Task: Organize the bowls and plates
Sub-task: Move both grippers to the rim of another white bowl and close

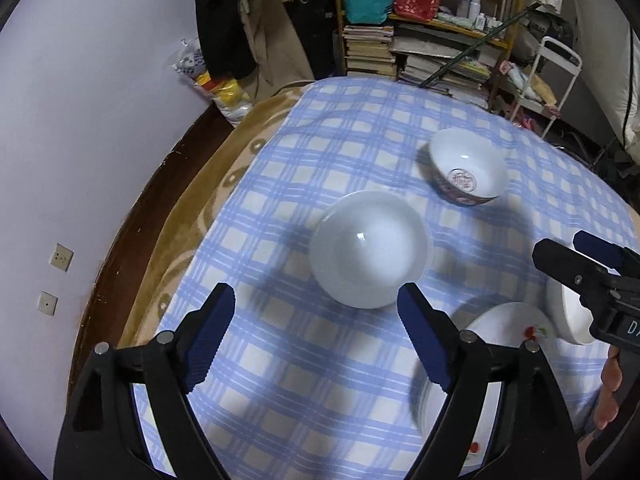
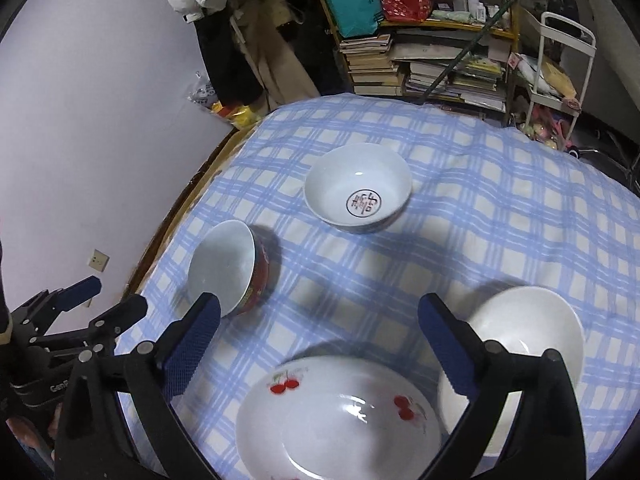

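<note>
Both grippers hover with fingers apart, empty: left gripper (image 1: 316, 340) facing the tilted red bowl (image 2: 228, 268), right gripper (image 2: 320, 344) over the cherry plate (image 2: 340, 416). Dishes lie scattered on the checked cloth (image 2: 480, 200), unstacked.

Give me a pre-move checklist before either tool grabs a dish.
1. Left tool open: ok.
2. Right tool open: ok.
3. Both tools holding nothing: ok.
4. Red bowl sitting level: not ok, it leans.
5. Emblem bowl upright and standing alone: ok.
6. Gap between cherry plate and white bowl: cannot tell, a tool finger hides it.
</note>
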The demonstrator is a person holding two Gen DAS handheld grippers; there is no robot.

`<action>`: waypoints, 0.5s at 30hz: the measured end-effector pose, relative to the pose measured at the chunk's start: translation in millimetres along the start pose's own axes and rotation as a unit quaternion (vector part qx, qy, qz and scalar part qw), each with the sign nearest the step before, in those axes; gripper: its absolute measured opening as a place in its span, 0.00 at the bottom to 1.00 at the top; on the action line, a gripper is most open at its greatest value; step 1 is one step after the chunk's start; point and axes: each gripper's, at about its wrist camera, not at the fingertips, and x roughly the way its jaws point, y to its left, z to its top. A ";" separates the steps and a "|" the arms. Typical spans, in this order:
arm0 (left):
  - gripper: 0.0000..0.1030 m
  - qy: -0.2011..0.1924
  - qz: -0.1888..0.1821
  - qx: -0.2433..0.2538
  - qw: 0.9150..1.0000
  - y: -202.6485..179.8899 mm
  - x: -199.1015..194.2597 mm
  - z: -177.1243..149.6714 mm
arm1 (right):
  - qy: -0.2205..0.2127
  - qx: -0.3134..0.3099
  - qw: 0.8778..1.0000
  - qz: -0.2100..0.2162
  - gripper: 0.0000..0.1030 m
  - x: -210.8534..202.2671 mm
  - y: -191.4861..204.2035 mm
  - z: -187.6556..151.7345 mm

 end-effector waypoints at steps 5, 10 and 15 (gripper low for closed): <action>0.80 0.011 0.004 -0.005 1.000 15.0 23.9 0.7 | 0.022 0.005 1.000 0.018 1.00 30.7 13.3 2.2; 0.80 0.026 0.003 -0.013 1.000 22.5 49.2 3.8 | 0.027 -0.011 0.999 0.014 1.00 53.0 28.6 6.9; 0.80 0.044 -0.001 -0.023 0.999 27.1 74.4 10.7 | 0.042 -0.017 0.999 0.009 1.00 75.4 35.6 15.1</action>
